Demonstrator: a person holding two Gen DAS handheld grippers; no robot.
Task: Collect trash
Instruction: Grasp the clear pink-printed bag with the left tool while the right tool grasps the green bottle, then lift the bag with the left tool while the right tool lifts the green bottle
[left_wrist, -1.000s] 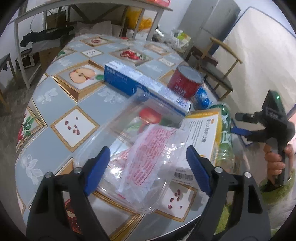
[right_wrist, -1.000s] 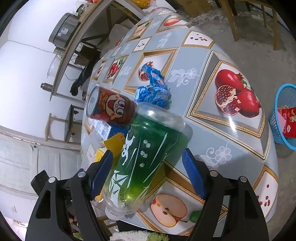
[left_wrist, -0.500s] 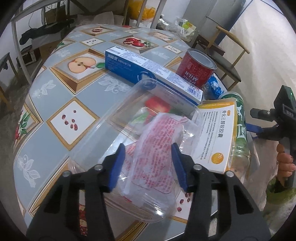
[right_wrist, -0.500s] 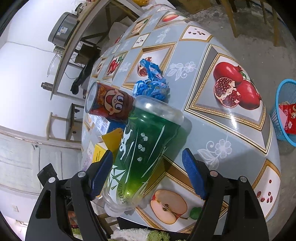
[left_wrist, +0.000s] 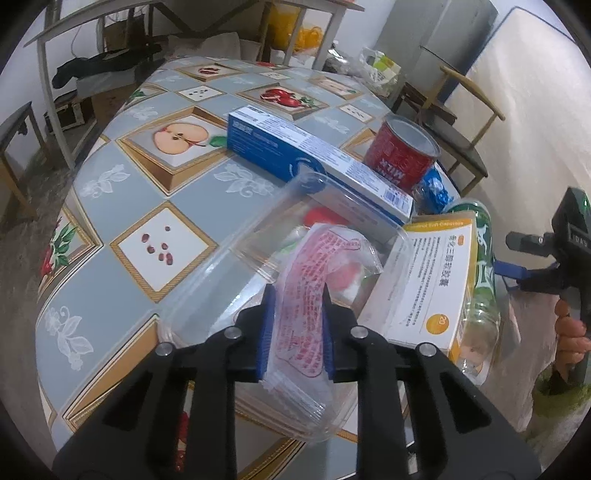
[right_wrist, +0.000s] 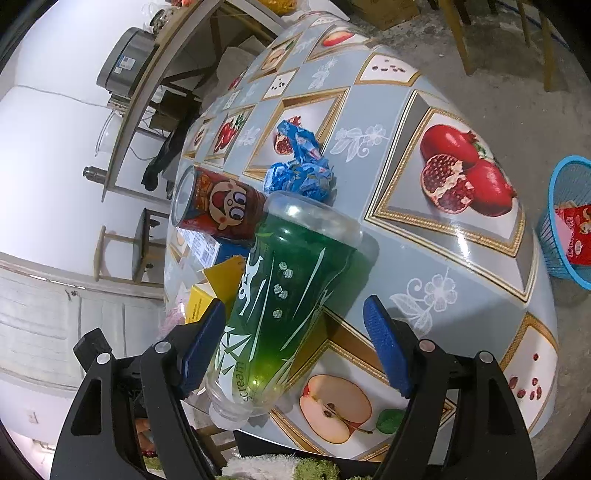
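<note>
I see a crinkly clear film wrapper (left_wrist: 314, 295) lying in a glossy transparent plastic tray (left_wrist: 229, 280); at two o'clock, a shiny metal can (left_wrist: 400, 155). The tablecloth (right_wrist: 436, 236) looks smooth, slightly glossy.

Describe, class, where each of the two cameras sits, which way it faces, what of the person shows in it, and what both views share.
Left wrist: on the left gripper, looking down across the table; jaws just closed onto the pink wrapper over a clear tray; the right hand shows.
Right wrist: on the right gripper, open around the green bottle; bin on the floor.
Shared: bottle, red can, blue wrapper, yellow box.
</note>
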